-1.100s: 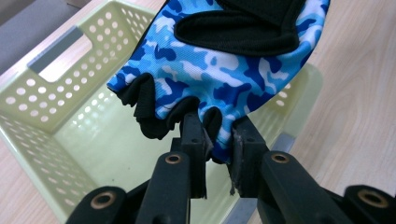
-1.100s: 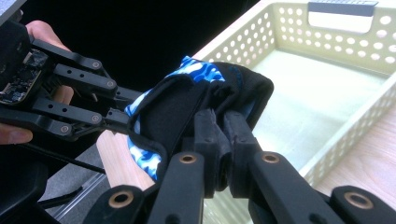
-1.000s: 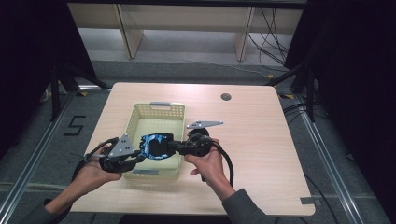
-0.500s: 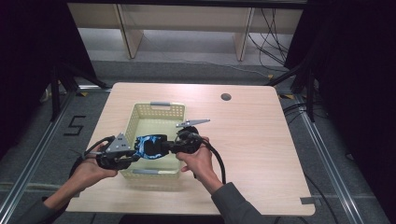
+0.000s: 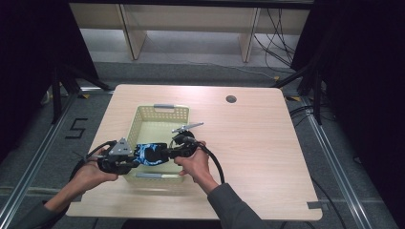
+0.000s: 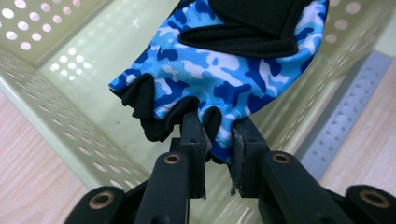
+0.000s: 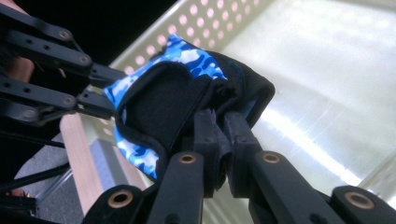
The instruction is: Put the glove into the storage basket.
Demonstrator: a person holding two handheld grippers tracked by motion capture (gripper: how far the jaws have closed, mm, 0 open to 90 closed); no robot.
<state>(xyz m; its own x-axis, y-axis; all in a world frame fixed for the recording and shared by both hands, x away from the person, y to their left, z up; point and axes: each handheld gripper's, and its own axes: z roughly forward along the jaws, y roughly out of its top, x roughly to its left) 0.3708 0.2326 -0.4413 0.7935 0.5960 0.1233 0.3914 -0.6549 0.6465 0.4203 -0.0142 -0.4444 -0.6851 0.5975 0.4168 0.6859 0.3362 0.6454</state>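
A blue camouflage glove with black patches hangs stretched between my two grippers, just above the near end of a pale green perforated basket. My left gripper is shut on one edge of the glove, its fingertips pinching the fabric by the finger openings. From the other side my right gripper is shut on the black cuff end of the glove. In the right gripper view the left gripper's black linkage reaches in from the left.
The basket stands on a light wooden table, with a grey handle at its far end and another at its near end. A round cable hole lies at the table's far right. Dark curtains flank both sides.
Both hands and the glove have drifted slightly toward the near edge of the basket and lower. The grip on the glove is unchanged.
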